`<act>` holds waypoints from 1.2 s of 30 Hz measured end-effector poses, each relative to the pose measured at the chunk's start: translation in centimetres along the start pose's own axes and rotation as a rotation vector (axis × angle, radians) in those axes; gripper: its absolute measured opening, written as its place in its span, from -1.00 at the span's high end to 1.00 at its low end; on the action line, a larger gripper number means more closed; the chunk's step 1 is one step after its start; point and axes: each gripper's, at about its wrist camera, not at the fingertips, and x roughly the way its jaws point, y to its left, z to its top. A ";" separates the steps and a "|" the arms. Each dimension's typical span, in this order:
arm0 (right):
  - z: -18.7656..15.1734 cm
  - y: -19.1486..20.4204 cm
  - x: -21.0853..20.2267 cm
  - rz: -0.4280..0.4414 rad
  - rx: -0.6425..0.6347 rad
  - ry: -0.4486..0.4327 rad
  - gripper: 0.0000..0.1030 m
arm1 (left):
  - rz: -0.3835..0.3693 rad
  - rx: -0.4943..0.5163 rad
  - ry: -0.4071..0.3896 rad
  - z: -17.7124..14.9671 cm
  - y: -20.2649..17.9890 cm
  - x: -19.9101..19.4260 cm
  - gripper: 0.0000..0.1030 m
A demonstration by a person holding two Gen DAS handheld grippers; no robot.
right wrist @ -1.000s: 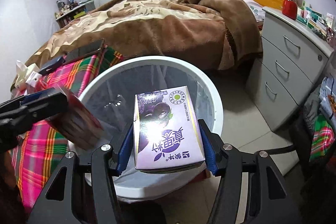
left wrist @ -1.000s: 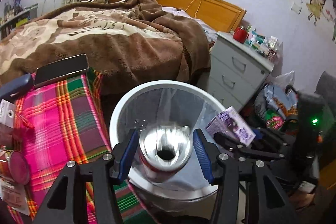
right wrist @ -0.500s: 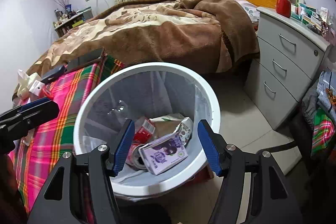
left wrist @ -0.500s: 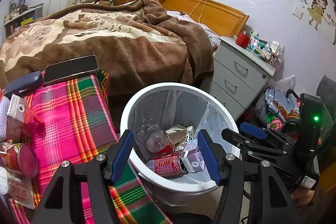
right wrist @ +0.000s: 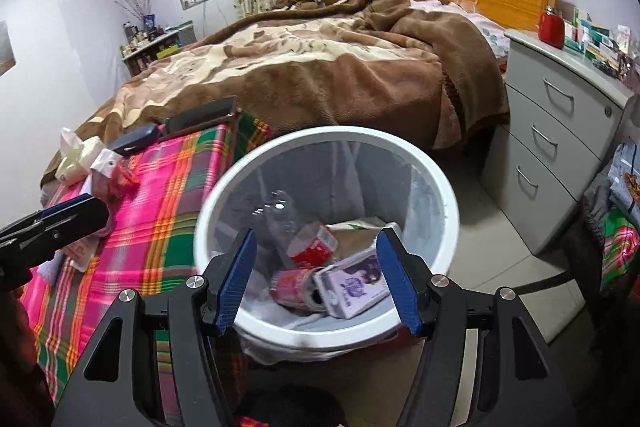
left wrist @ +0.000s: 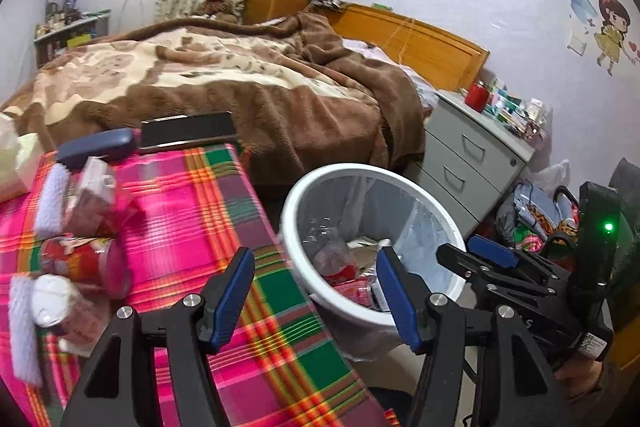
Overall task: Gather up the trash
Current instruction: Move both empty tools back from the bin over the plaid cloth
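Already the white bin (right wrist: 448,203) holds 1 red can (right wrist: 294,285), a purple carton (right wrist: 352,285) and a clear bottle (right wrist: 280,215). Several red packets (left wrist: 80,263) remain, I judge, on the plaid cloth (left wrist: 192,211). Both the left gripper (left wrist: 316,291) and right gripper (right wrist: 316,275) hang spread, empty. Carton print is too blurred to read.

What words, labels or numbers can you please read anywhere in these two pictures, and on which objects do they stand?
None can be read with certainty.
Purple carton in the white round bin: print too small.
Red can beside it: lettering blurred.
Packets on the pink plaid cloth: motion-blurred.
Boxes on the grey drawer unit: too small.
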 end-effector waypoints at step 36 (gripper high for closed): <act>-2.7 16.7 1.6 0.243 -0.219 0.033 -0.24 | 0.366 -0.281 -0.042 -8.7 19.5 -11.2 -0.23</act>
